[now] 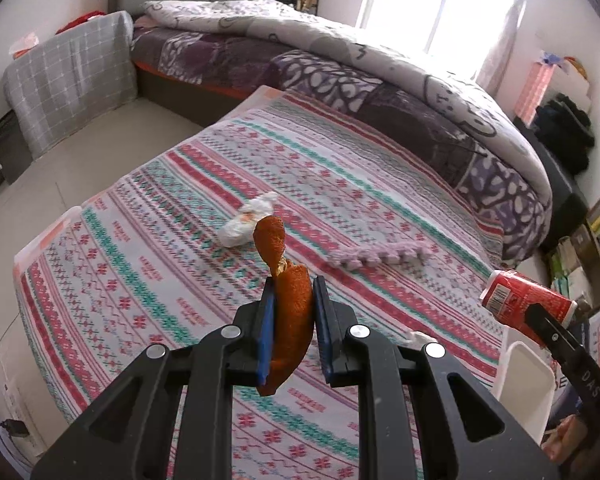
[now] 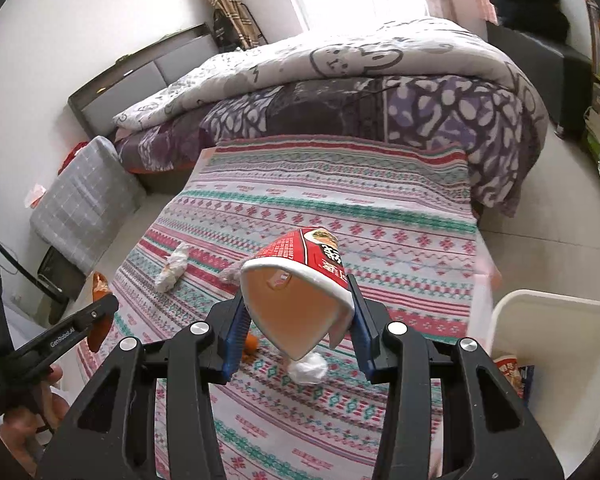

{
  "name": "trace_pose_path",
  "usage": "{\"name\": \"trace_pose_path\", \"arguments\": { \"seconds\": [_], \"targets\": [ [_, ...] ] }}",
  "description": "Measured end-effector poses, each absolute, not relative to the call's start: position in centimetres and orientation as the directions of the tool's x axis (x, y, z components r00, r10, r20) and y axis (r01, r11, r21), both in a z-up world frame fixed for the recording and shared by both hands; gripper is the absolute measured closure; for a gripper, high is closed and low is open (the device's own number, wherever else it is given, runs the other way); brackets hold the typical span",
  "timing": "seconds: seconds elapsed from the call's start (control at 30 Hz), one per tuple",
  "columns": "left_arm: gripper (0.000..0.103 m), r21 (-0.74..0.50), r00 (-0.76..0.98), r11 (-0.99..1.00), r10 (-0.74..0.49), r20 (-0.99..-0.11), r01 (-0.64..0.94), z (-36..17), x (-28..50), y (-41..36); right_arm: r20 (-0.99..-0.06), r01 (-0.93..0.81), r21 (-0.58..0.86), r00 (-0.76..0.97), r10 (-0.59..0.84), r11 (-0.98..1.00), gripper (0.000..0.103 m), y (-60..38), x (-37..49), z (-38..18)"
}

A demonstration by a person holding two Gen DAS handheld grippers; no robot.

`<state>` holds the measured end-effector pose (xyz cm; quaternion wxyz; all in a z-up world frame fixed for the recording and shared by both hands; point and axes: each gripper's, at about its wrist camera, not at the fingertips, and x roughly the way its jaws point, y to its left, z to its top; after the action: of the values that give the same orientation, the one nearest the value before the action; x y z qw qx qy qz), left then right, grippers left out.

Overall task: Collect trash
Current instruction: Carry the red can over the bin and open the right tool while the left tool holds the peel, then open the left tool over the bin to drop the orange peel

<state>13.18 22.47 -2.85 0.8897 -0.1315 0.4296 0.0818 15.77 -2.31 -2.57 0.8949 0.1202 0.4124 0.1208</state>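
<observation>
My left gripper (image 1: 294,300) is shut on an orange peel (image 1: 288,304) and holds it above the patterned cloth (image 1: 180,240). My right gripper (image 2: 296,312) is shut on a squashed red instant-noodle cup (image 2: 300,280), mouth toward the camera; the cup also shows at the right of the left wrist view (image 1: 524,304). A crumpled white wrapper (image 1: 246,220) lies on the cloth ahead, also in the right wrist view (image 2: 172,268). A white tissue ball (image 2: 309,369) and a small orange peel bit (image 2: 251,345) lie under the cup. The left gripper with its peel shows at the left of the right wrist view (image 2: 100,312).
A white bin (image 2: 552,320) with some wrappers inside stands at the right of the cloth, also seen in the left wrist view (image 1: 528,384). A purple knitted strip (image 1: 376,258) lies on the cloth. A bed with a quilt (image 1: 340,60) is behind. Bookshelves stand at far right.
</observation>
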Motion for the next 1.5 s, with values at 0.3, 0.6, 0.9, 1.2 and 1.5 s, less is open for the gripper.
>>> {"name": "trace_pose_path", "arguments": {
  "seconds": [0.3,0.6,0.9,1.2,1.5],
  "targets": [
    [0.084,-0.168,0.621,0.969,-0.018,-0.784,-0.184,-2.9,13.8,18.3,-0.715,-0.051,0.312,0.644,0.270,0.949,0.061,-6.3,15.2,-2.2],
    [0.084,-0.170,0.618,0.981,-0.074,-0.783,-0.098,-2.9,14.4,13.8,-0.724,0.045,0.323,0.656,0.216,0.945,0.061,-11.1,14.4,-2.0],
    [0.084,-0.166,0.605,0.986,-0.134,-0.785,0.004,-3.3,14.5,8.6,-0.746,0.170,0.322,0.651,0.139,0.931,0.060,-16.9,13.2,-2.1],
    [0.084,-0.181,0.566,0.976,-0.218,-0.795,0.123,-3.8,14.4,2.8,-0.786,0.307,0.322,0.613,0.072,0.896,0.059,-22.8,11.8,-3.0],
    [0.084,-0.172,0.518,0.948,-0.292,-0.804,0.268,-4.4,12.9,-3.5,-0.810,0.388,0.332,0.585,0.049,0.860,0.052,-26.3,10.7,-3.5]
  ]
}}
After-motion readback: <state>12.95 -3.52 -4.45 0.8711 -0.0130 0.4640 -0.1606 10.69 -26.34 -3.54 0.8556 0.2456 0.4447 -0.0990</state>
